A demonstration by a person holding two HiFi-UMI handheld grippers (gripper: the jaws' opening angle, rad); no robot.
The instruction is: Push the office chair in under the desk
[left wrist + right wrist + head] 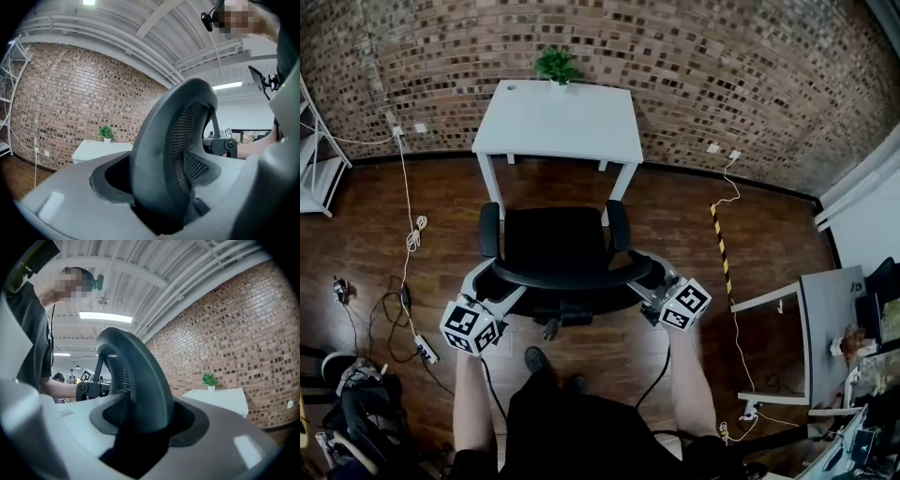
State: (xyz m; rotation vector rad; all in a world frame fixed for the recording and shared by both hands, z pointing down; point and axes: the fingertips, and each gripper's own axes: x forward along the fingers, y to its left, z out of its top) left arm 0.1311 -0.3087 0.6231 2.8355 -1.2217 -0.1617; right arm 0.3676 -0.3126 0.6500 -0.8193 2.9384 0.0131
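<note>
Black office chair (555, 246) stands on the wood floor (375, 216) just before the white surface (558, 122), seat facing it. Your left tool (499, 292) and right tool (651, 281) each clamp a backrest (562, 277) edge.

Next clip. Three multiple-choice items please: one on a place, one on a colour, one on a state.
1. Where does the potted plant stand?
A. on the floor
B. on the desk, at its edge by the brick wall
C. on a shelf

2. What colour is the desk top?
A. black
B. brown
C. white

3. How are the left gripper and right gripper?
A. open and empty
B. each shut on the backrest rim of the office chair
C. holding a cable

Key: 1 B, the head view shows the plant at the desk's far edge. 2 C, the top is plain white. 3 B, each gripper view shows the backrest rim clamped between its jaws.
</note>
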